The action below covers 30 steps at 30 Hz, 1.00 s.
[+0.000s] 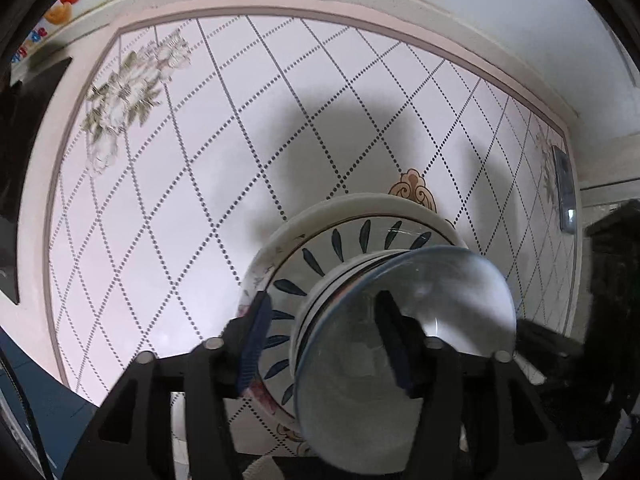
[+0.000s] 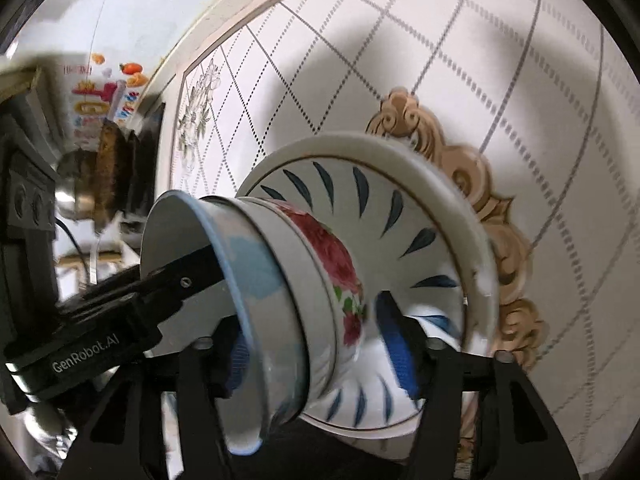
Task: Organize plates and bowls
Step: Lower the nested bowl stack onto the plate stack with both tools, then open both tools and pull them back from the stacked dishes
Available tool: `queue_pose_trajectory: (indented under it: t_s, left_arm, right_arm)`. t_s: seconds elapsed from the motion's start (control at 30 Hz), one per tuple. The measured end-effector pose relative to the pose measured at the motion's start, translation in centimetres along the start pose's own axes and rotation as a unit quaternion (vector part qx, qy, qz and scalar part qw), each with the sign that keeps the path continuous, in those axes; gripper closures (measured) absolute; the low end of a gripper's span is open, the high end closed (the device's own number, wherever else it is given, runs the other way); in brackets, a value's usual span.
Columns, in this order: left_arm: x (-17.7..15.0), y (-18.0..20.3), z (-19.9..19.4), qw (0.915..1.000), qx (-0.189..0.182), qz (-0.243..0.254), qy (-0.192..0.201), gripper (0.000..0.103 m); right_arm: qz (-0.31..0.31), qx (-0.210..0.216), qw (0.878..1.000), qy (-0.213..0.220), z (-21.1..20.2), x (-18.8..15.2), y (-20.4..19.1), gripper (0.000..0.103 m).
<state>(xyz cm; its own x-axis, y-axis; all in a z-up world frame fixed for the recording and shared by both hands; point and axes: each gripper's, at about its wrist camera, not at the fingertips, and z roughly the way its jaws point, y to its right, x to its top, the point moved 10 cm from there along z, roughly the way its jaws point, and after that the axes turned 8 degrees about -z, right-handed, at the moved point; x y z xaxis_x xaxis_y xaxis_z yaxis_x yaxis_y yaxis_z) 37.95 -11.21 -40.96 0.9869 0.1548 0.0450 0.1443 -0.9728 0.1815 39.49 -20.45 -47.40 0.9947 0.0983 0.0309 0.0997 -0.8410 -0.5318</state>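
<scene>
A stack stands on the patterned table (image 1: 200, 200): a wide white plate (image 1: 352, 201), a blue-leaf plate (image 1: 320, 254) on it, nested bowls, and a clear glass bowl (image 1: 444, 296) on top. My left gripper (image 1: 324, 340) is open. One finger shows through the glass inside the bowl, the other hangs outside over the plate, clear of the wall. In the right wrist view a rose-printed bowl (image 2: 332, 256) sits under the glass bowl (image 2: 248, 268) on the blue-leaf plate (image 2: 360, 196). My right gripper (image 2: 318, 350) straddles the bowls, open, with a gap at its right finger.
The tabletop carries a dotted diamond grid, a flower print (image 1: 128, 96) and a gold ornament (image 2: 480, 184). A phone-like slab (image 1: 564, 188) lies near the right edge. Dark furniture (image 1: 28, 140) stands left of the table. A metal pot (image 2: 76, 196) and a fruit poster (image 2: 100, 92) are beyond it.
</scene>
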Motion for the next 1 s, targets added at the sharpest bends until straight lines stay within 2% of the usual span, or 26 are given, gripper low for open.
queue_pose_trajectory:
  t_s: [0.03, 0.07, 0.17, 0.23, 0.47, 0.57, 0.63, 1.0]
  left_arm:
    - [0.0, -0.1, -0.3, 1.0, 0.002, 0.002, 0.006, 0.03]
    - [0.0, -0.2, -0.6, 0.9999, 0.006, 0.003, 0.014, 0.023]
    - [-0.3, -0.7, -1.2, 0.9996, 0.011, -0.001, 0.027, 0.011]
    - [-0.4, -0.8, -1.8, 0.9991, 0.015, -0.006, 0.04, 0.008]
    - [-1.3, -0.9, -5.2, 0.9945, 0.022, -0.025, 0.099, 0.007]
    - [-2.0, -1.0, -7.0, 0.9915, 0.024, -0.031, 0.124, 0.007]
    - [-2.5, -1.1, -8.2, 0.989, 0.024, -0.033, 0.142, 0.007]
    - [-6.1, -1.8, -15.2, 0.9758, 0.011, 0.001, 0.218, 0.007]
  right_arm:
    - [-0.009, -0.01, 1.0, 0.005, -0.4, 0.0, 0.0, 0.014]
    - [-0.018, -0.023, 1.0, 0.01, -1.0, 0.1, -0.1, 0.012]
    - [-0.043, -0.055, 0.997, 0.026, -2.6, 0.1, -0.2, 0.009]
    - [-0.058, -0.076, 0.995, 0.039, -3.8, 0.1, -0.3, 0.008]
    - [-0.093, -0.115, 0.985, 0.087, -7.6, -0.2, -0.6, 0.002]
    - [-0.109, -0.146, 0.977, 0.108, -9.8, -0.5, -0.5, 0.001]
    - [-0.113, -0.147, 0.976, 0.118, -10.8, -0.8, -1.0, 0.001]
    - [-0.112, -0.189, 0.955, 0.197, -17.4, -5.2, -5.2, 0.001]
